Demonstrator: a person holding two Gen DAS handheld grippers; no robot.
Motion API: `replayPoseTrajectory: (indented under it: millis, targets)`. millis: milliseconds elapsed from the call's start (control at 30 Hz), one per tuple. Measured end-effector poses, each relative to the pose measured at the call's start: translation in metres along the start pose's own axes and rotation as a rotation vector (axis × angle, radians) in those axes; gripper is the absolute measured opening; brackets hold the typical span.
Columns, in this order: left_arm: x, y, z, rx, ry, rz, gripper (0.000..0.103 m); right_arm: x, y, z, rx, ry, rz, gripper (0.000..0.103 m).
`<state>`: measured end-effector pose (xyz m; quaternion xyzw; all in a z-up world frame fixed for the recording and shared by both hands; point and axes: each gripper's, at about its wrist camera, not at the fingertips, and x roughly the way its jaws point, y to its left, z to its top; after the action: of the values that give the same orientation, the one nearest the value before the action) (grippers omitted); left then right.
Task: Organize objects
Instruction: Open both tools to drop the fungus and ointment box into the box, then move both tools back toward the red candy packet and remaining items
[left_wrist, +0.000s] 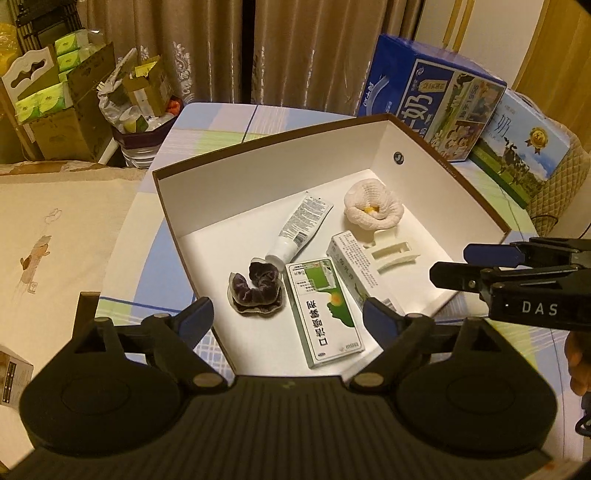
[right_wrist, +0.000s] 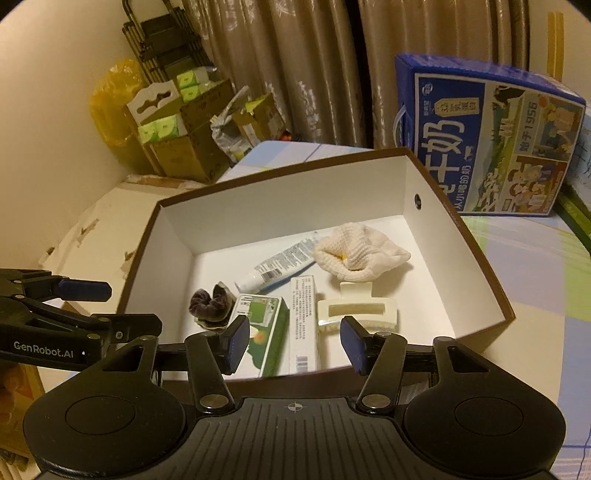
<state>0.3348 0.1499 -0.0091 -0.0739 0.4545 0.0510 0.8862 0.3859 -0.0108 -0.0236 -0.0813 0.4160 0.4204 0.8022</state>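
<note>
A brown box with a white inside (left_wrist: 280, 173) (right_wrist: 280, 201) stands open on the table. In it lie a white tube (left_wrist: 301, 227) (right_wrist: 280, 264), a dark velvet scrunchie (left_wrist: 258, 290) (right_wrist: 208, 302), a green-and-white carton (left_wrist: 323, 312) (right_wrist: 266, 332), a narrow white carton (left_wrist: 354, 264) (right_wrist: 304, 325), a cream hair claw (left_wrist: 391, 253) (right_wrist: 356, 310) and a white knitted bundle (left_wrist: 373, 206) (right_wrist: 360, 251). My left gripper (left_wrist: 288, 317) (right_wrist: 131, 308) hovers open above the box's near-left edge. My right gripper (right_wrist: 293, 336) (left_wrist: 452, 264) is open and empty over the near-right edge.
Two blue milk cartons (left_wrist: 432, 92) (right_wrist: 487, 136) stand behind the box on the checked tablecloth (left_wrist: 221, 122). Cardboard boxes of green tissue packs (left_wrist: 55, 99) (right_wrist: 173, 133) and a full bin (left_wrist: 140, 122) sit beyond the table's left end. Curtains (left_wrist: 306, 48) hang behind.
</note>
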Motion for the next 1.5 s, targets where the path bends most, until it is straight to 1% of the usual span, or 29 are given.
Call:
replayPoseTrajectory:
  millis: [200, 433, 833, 1233, 1500]
  targets:
    - [-0.022, -0.007, -0.011, -0.01, -0.023, -0.003, 0.087, -0.024, 0.003, -0.012, 0.012, -0.025, 0.012, 0.052]
    - [-0.05, -0.017, -0.029, -0.033, -0.051, -0.017, 0.088, -0.055, 0.001, -0.035, 0.033, -0.047, 0.017, 0.052]
    - [-0.078, -0.042, -0.064, -0.028, -0.048, -0.032, 0.089, -0.099, -0.008, -0.08, 0.091, -0.052, 0.001, 0.052]
    - [-0.077, -0.073, -0.097, -0.001, 0.006, -0.061, 0.089, -0.124, -0.024, -0.123, 0.134, -0.018, -0.016, 0.052]
    - [-0.07, -0.083, -0.116, 0.006, 0.05, -0.063, 0.089, -0.133, -0.032, -0.144, 0.158, 0.017, -0.021, 0.052]
